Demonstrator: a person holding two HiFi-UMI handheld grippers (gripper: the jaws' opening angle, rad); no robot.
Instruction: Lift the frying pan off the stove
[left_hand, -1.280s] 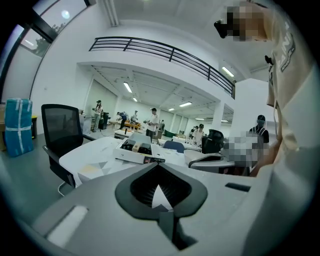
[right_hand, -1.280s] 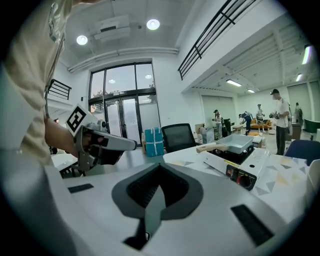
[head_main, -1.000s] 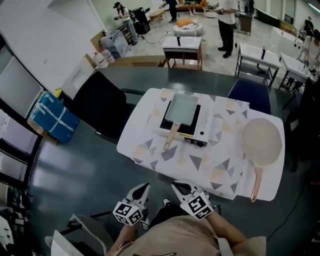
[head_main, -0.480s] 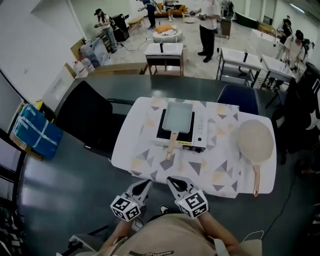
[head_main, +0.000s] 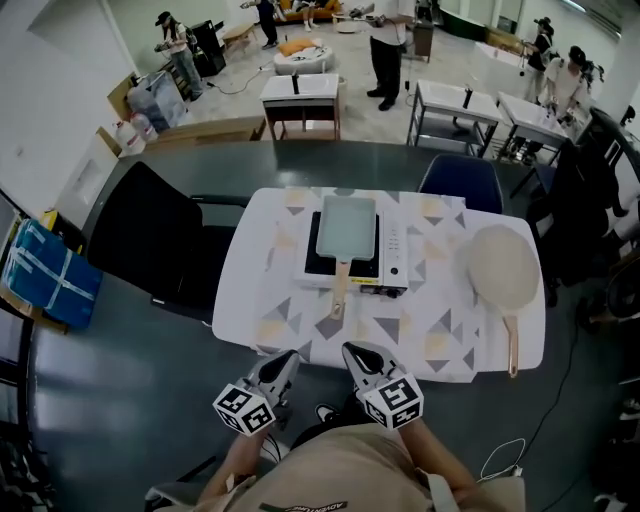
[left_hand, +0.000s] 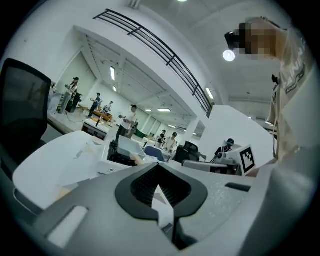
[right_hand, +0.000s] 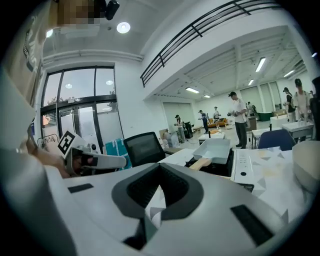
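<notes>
head, pan: rectangular pan (head_main: 347, 222) sits flat on the stove (head_main: 393, 262), mid bench (head_main: 240, 300); not lifted yet, looks empty
head, handle: wooden handle (head_main: 339, 287) sticks out past the stove's near edge toward the person, nothing crowding it
head, other: round pan (head_main: 502, 268) on the bench's right side, well apart from the stove
head, left gripper: left gripper (head_main: 287, 357) by the bench's near edge, fingers pressed together, nothing in them, well short of the handle
head, right gripper: right gripper (head_main: 353, 351) just beside the left one, fingers together too, empty
left gripper view, fingers: closed on each other, only patterned bench top shows past them
left gripper view, pan: pan (left_hand: 131, 148) on the stove far ahead, left of the fingers' line
right gripper view, fingers: pressed together, holding nothing
right gripper view, pan: pan (right_hand: 214, 148) ahead and to the right, handle (right_hand: 200, 163) angled this way
handling: my read is a stiff metal pan, light while empty but nose-heavy; likely droops if pinched at the handle's far end
surface: wood handle should grip fine; the pan's rim looks smooth and slippery
take hold: on the handle, close to the pan body; fingers must spread first
risk: pan could twist in a one-point pinch; stove might shift if the pan drags, so lift straight up
</notes>
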